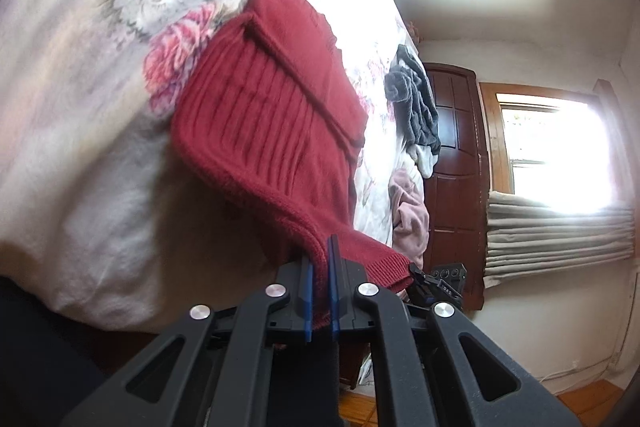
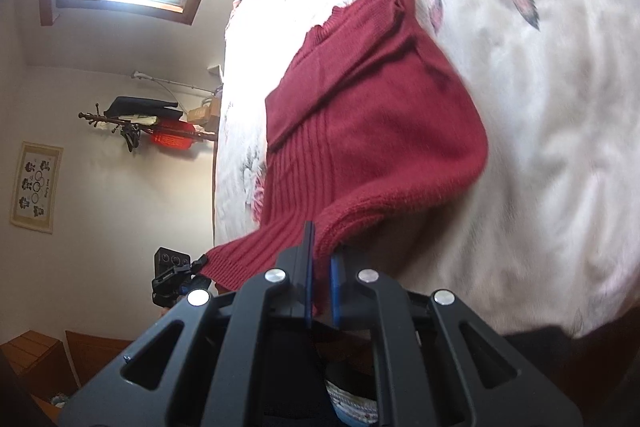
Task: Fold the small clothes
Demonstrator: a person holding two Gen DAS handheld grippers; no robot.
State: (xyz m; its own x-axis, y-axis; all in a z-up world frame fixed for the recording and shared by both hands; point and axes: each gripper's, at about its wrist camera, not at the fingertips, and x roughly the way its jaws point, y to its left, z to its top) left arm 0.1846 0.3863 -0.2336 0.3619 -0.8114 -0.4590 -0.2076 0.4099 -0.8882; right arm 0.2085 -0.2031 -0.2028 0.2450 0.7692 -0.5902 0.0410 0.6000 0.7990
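A dark red knitted sweater (image 1: 276, 115) lies on a floral bedspread (image 1: 80, 107), its sleeves folded across the body. My left gripper (image 1: 321, 267) is shut on one bottom corner of its ribbed hem, and that hem is lifted off the bed. In the right wrist view the same sweater (image 2: 368, 107) spreads away toward its collar at the top. My right gripper (image 2: 322, 255) is shut on the other hem corner, with fabric pinched between the blue pads. Each view shows the other gripper (image 1: 440, 285) (image 2: 174, 273) beside the stretched hem.
A grey garment (image 1: 416, 107) and a pink one (image 1: 410, 223) lie in a heap on the far part of the bed. Beyond stand a dark wooden door (image 1: 456, 163), windows, and a coat rack (image 2: 152, 127) with a red item. The bedspread (image 2: 540, 107) extends wide around the sweater.
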